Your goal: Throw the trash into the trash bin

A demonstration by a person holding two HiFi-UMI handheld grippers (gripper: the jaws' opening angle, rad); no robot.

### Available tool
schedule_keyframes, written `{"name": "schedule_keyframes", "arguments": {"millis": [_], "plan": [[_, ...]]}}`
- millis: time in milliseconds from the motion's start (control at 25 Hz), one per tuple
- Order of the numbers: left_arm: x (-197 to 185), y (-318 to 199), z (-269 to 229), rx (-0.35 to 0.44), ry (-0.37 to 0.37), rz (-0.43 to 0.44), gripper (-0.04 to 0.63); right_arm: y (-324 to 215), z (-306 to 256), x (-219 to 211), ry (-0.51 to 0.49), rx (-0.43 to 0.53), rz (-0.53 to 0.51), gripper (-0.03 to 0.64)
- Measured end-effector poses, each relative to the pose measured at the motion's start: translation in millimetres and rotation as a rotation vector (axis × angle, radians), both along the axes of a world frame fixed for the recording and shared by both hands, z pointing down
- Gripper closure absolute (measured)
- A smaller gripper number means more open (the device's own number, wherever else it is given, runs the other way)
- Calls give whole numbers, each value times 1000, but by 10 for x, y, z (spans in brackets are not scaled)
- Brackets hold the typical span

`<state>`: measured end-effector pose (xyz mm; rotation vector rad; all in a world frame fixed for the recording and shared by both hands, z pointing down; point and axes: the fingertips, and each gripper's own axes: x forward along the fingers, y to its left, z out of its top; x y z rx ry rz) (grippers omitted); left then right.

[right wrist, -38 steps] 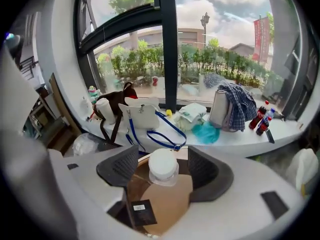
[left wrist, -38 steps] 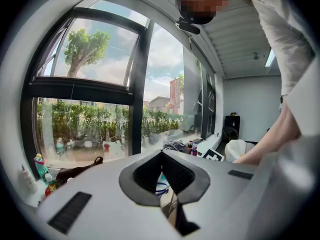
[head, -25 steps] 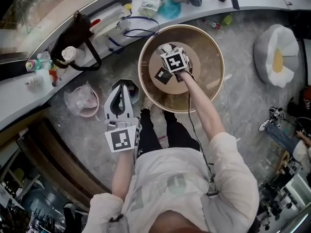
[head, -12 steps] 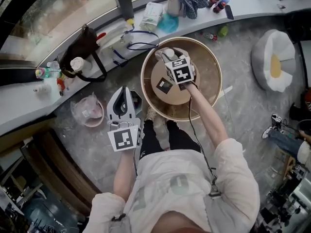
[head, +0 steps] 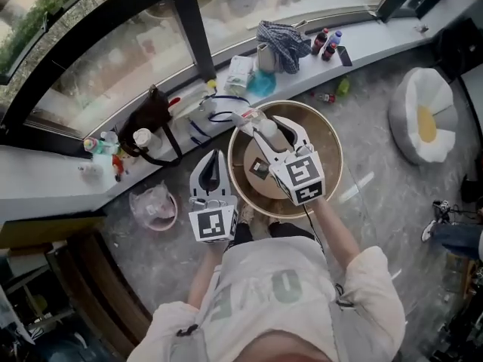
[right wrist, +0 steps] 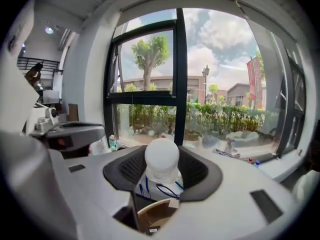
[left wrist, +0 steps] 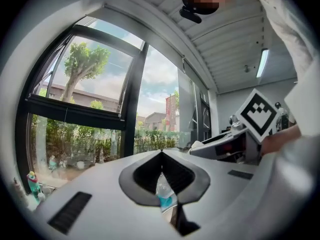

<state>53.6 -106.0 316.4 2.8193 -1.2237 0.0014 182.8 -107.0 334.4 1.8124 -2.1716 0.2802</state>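
Head view with both gripper views, trash in hand and bin not yet reached. The right gripper pinches a white, rounded piece of trash between its pads, the jaws standing part-way apart around it. The piece looks about as wide as it is tall, so no long axis can be named. The left gripper has its jaws pressed together at the tips, with nothing between them. What shows through the gap below the tips belongs to the background. In the head view the held trash is raised over the far left edge of the round table. The pink bin with a plastic liner, taken here to be the trash bin, stands on the floor well apart from the trash, to the left and nearer the person, below the white window sill. The left gripper lies between the trash and the bin and is the nearer of the two to the bin, but it is empty. The coming move therefore seems to call for carrying the right gripper leftward, nearer and downward, past the left one. Only the head view shows the bin, and neither gripper view has it in frame. Only the right gripper view shows the pads bearing on the trash. The left gripper view adds the right gripper's marker cube at its right.
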Motion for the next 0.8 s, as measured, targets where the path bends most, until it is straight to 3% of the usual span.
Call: {"name": "schedule_keyframes", "arguments": {"millis": [280, 440, 800], "plan": [[126, 53, -304, 111, 17, -4, 584, 508, -479, -117, -33, 120, -6, 417], [135, 38, -311, 126, -11, -19, 584, 682, -400, -89, -101, 97, 17, 417], [-28, -7, -288, 137, -49, -75, 584, 705, -265, -226, -91, 53, -48, 417]]}}
